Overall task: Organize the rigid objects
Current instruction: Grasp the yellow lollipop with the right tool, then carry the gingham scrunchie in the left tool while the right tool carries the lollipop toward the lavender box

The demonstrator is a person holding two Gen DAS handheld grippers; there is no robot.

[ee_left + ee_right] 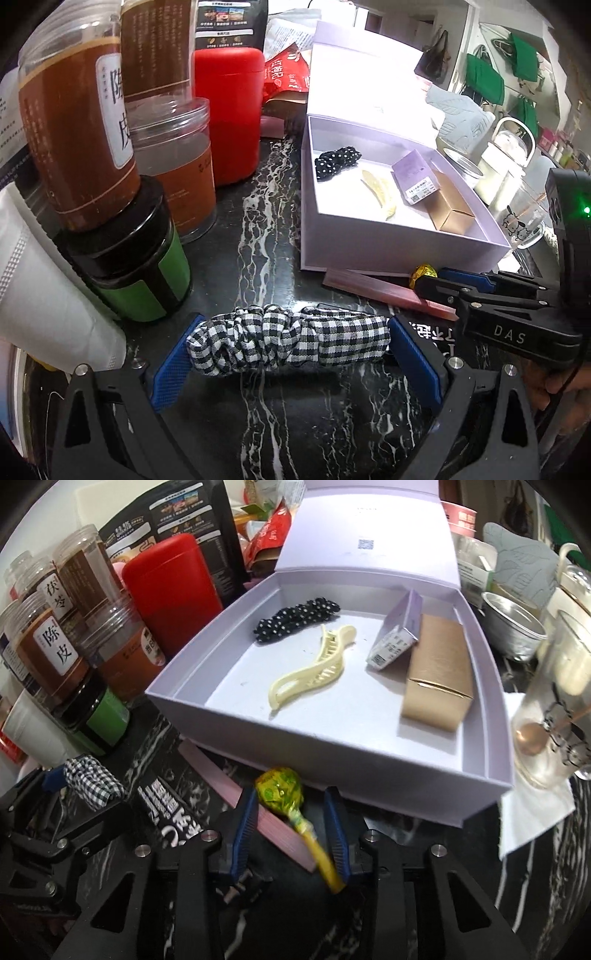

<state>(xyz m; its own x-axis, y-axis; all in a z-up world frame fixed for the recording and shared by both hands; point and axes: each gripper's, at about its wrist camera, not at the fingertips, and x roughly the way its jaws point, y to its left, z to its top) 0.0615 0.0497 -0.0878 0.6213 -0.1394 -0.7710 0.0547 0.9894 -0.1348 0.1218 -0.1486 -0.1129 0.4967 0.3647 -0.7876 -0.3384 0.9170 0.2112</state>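
Right gripper [291, 827] half-closed around yellow-green wrapped lollipop [279, 789] at lavender box's [332, 775] front edge, not yet clamped; stick could slip. Left gripper [291, 354] clenching checked scrunchie [288, 341].

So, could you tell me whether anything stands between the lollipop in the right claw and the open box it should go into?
Only the box's own near wall. The lollipop sits between the right claw's pads just in front of that wall, beside a pink strip, so it must be lifted over the rim. The box floor beyond is bare.
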